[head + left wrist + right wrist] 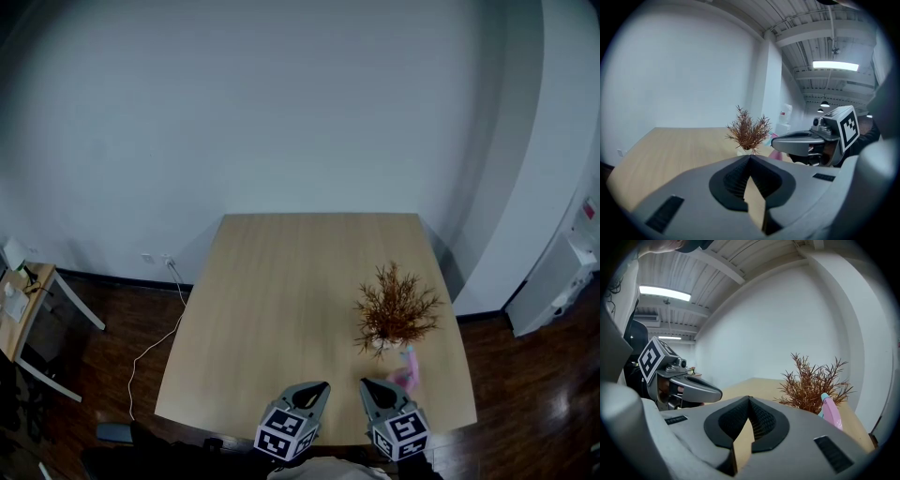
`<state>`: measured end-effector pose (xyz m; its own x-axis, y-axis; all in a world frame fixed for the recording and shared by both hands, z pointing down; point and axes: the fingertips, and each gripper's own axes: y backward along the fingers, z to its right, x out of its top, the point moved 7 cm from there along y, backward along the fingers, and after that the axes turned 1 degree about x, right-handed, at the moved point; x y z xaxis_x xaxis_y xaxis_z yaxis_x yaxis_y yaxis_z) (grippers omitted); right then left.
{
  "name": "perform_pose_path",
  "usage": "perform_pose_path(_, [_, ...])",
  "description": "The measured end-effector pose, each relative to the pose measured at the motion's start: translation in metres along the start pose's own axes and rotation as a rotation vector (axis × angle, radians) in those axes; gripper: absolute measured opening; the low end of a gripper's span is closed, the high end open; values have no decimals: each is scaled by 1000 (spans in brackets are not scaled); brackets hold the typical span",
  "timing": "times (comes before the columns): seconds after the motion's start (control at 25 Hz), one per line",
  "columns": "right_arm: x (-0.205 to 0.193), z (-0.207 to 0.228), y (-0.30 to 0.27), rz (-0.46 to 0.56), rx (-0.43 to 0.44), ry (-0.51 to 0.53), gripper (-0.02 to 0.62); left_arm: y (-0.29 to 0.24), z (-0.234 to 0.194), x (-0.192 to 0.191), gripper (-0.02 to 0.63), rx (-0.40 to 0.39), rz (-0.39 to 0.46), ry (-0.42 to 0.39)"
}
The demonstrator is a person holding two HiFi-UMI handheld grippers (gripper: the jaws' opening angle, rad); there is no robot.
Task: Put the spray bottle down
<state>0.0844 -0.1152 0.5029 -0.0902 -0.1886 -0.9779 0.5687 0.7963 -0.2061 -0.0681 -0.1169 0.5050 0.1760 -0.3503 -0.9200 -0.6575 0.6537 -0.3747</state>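
We hold the left hand-held gripper and the right hand-held gripper closed and empty, jaw tips together. They sit side by side over the near edge of the counter. The pink spray bottle stands free on the counter near the right one, just beside a dry brown plant.

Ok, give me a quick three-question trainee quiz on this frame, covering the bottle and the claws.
1. True or false: the right claw is gripping the pink spray bottle.
2. What is nearest the spray bottle on the table? A. a dried plant B. a mug C. a laptop
3. Fill in: the left claw is ____ and empty.
Key: 1 false, the bottle is on the table; 2 A; 3 shut.
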Motion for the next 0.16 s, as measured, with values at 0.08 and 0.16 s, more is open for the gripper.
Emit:
perform_pose_path(0.08, [0, 0, 0, -1, -3, 4, 0, 0, 1, 0, 6, -1, -2, 1])
perform_pose_path(0.16, [-1, 1, 1, -2, -4, 5, 0, 0, 1, 0, 6, -2, -3, 1])
